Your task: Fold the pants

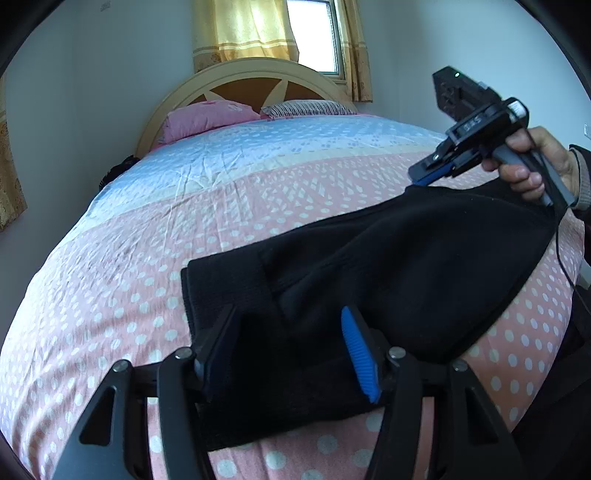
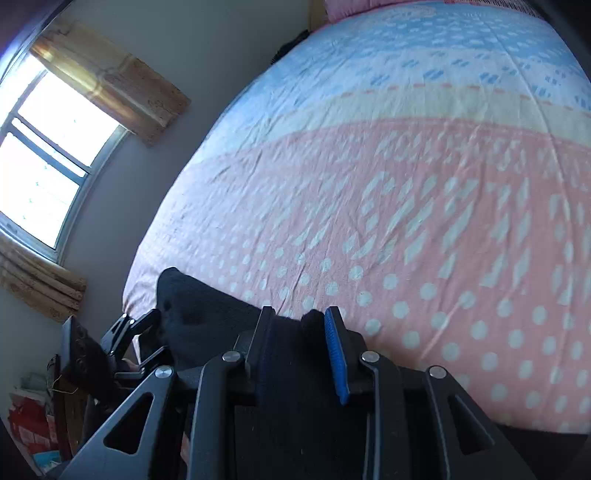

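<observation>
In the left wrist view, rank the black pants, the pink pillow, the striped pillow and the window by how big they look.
1. black pants, nearest the camera
2. pink pillow
3. striped pillow and window: too alike to rank

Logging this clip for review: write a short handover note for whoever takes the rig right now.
Left tool: shut on the black pants at their near end.
Right tool: shut on the pants at the other end, lifted off the bedspread; a hand holds it.
Pants: partly folded, stretched between both tools near the foot of the bed.
Done: both ends gripped and raised.
Left: lay the pants down folded, smooth them, release.
</observation>
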Tool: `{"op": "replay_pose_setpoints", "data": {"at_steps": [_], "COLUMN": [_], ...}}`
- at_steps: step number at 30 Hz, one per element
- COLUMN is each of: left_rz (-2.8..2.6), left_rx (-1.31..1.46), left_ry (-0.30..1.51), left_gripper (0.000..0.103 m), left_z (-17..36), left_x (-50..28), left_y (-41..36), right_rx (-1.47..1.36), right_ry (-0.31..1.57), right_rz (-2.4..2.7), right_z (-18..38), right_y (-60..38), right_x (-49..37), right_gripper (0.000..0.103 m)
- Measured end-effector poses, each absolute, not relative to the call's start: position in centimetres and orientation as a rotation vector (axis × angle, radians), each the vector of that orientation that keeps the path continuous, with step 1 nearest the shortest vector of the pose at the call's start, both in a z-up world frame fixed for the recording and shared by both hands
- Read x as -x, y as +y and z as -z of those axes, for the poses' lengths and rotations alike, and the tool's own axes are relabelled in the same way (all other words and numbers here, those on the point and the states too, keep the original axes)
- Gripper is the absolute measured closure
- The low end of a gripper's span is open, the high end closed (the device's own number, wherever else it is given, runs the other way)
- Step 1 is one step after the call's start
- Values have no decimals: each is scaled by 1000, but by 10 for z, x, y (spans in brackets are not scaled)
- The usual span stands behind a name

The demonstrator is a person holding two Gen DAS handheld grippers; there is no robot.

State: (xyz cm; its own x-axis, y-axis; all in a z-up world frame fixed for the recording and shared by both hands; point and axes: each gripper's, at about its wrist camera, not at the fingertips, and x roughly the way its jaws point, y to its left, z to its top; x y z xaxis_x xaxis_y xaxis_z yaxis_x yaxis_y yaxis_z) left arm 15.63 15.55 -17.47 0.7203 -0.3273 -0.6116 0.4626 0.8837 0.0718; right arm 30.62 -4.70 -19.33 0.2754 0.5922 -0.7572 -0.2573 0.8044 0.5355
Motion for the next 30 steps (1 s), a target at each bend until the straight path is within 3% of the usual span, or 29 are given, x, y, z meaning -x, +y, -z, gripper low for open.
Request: {"op": "replay_pose_setpoints", "data": {"at_steps": [2,8,11,15,30], "left_rz": [442,438,409,443,790], "left_rx": [-221,-224,-220,-171,-244], "left_ry": [627,620,618,563,575], "left_gripper": [42,41,41,41,40], "left_z": [175,176,172,151,133], "left_x": [-156,-153,-150,-142,-125], "left_y": [156,157,156,146,-7], "right_rx": [-345,-303,-331,-351,-678], "right_ry": [1174,1134,1107,1048,745], "right_rz": [-581,-499,-543,-553,140], "right_z": [198,206,198,169,106], "right_y": [-41,-45,-53,-98,-448], "right_x": [-304,-310,-300,-262,-28], "right_gripper": [95,97,92,72,69]}}
